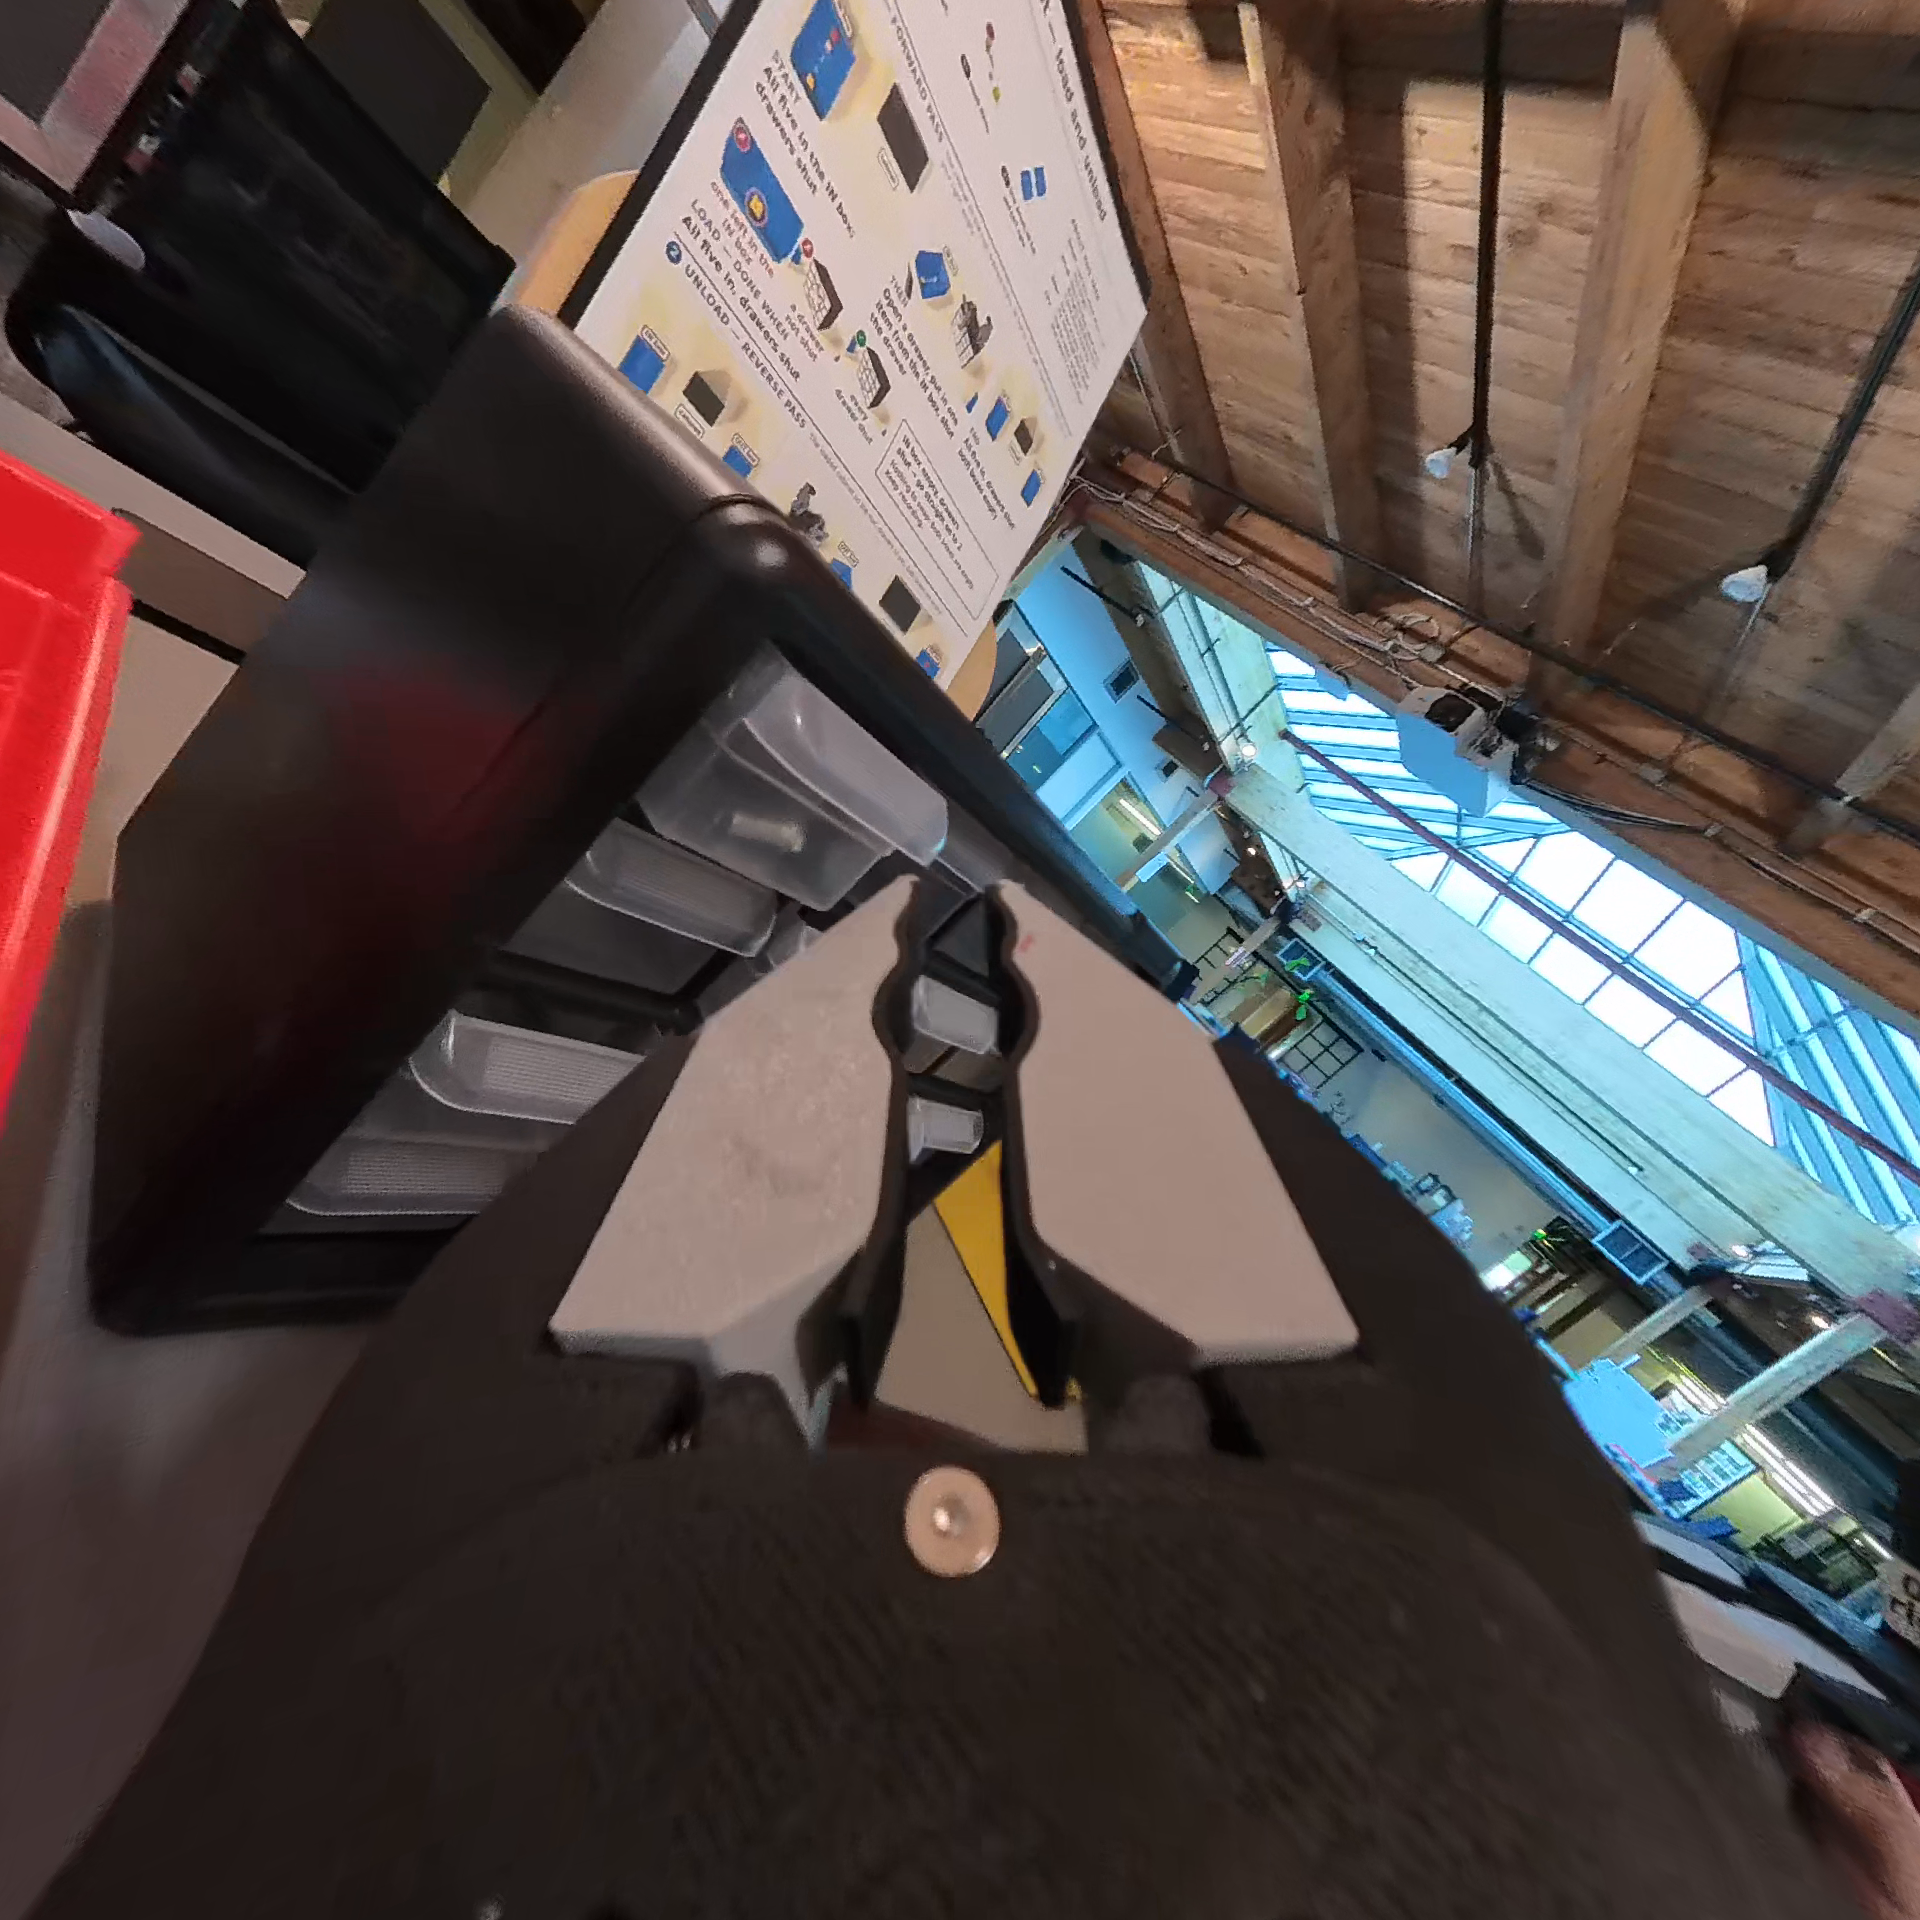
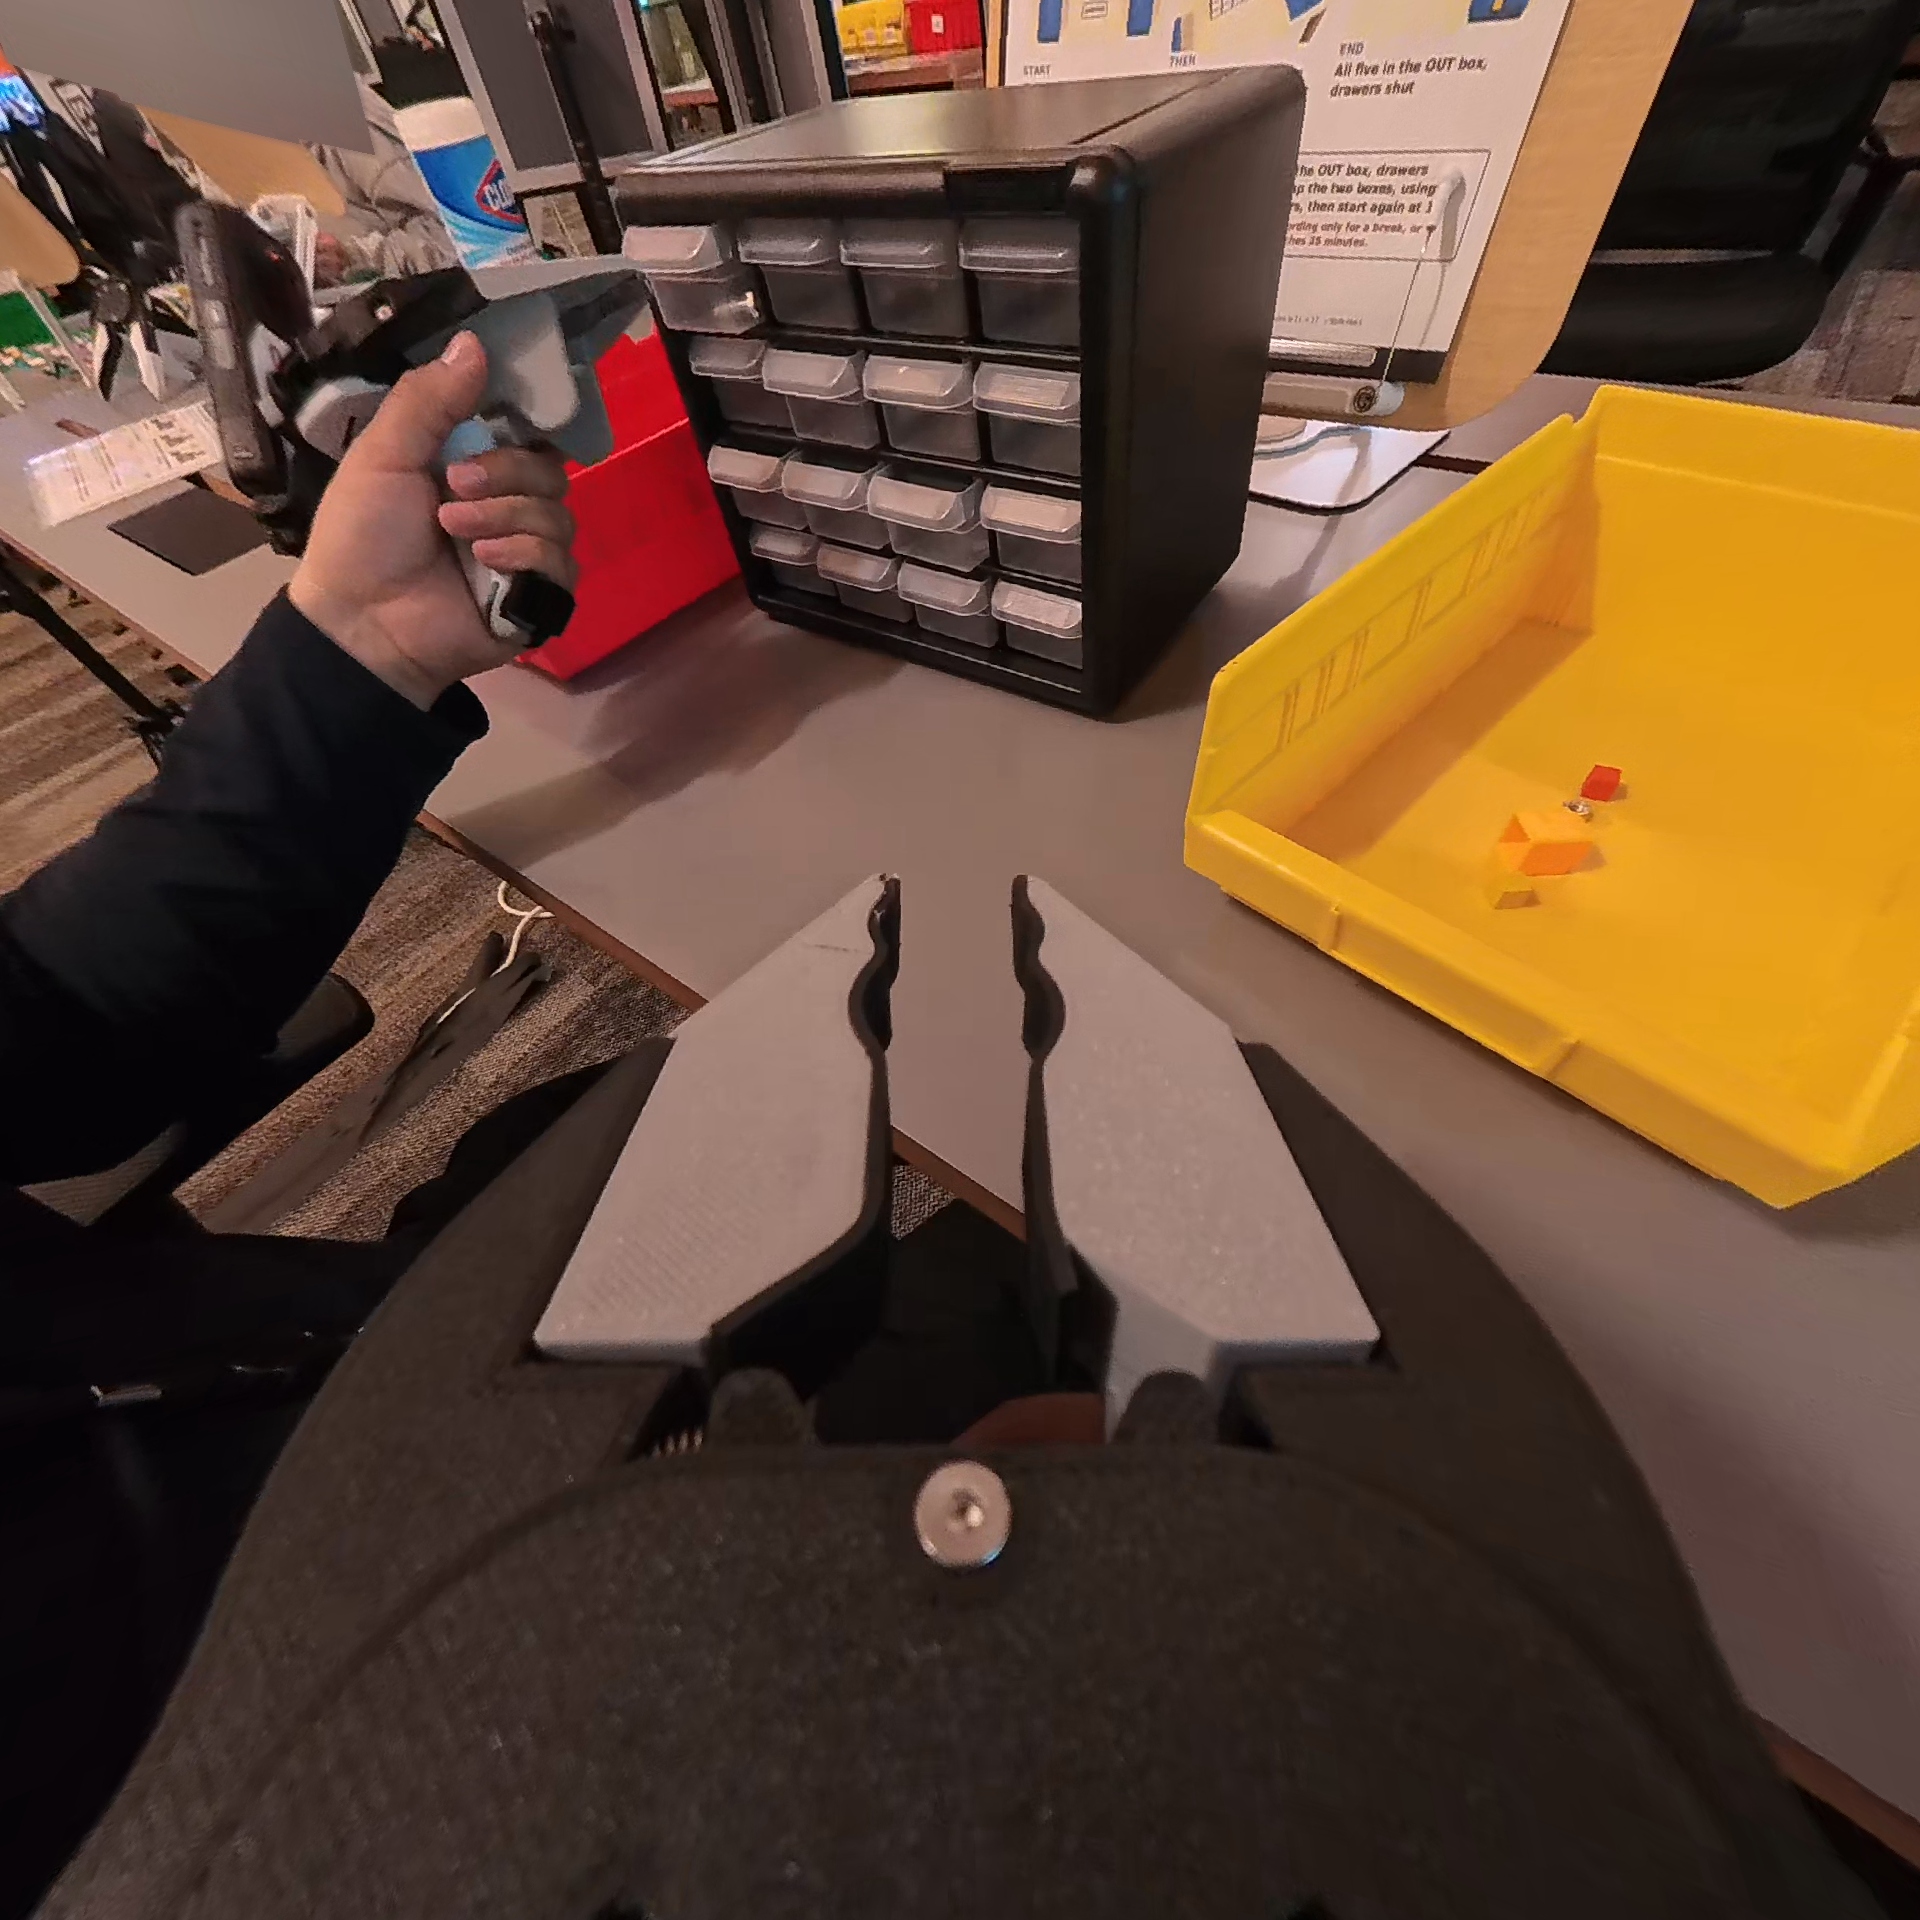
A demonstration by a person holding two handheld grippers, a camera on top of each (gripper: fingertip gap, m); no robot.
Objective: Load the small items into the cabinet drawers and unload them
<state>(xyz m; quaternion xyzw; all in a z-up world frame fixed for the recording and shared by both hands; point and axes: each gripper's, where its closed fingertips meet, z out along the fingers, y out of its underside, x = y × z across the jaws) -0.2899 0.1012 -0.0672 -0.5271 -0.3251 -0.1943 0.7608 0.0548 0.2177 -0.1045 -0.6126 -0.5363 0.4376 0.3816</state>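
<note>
Left gripper (image 1: 951, 894) at cabinet (image 2: 935, 395) top-left drawer (image 1: 790, 790) — jaws slightly parted, nothing pinched. Right gripper (image 2: 951, 888) over table (image 2: 831, 790) — jaws spread, bare. Yellow bin (image 2: 1351, 914) at right.

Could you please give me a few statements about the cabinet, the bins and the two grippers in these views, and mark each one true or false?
1. The yellow bin stands to the right of the black drawer cabinet. True.
2. The right gripper is clamped on an orange block. False: its fingers stand apart over bare table with nothing between them.
3. The yellow bin is empty. False: small blocks, orange, red and yellow, lie in it.
4. The top-left drawer sticks out farther than the others. True.
5. A red bin stands at the cabinet's left side. True.
6. The left gripper points at the floor. False: it is near the cabinet's drawers.
</note>
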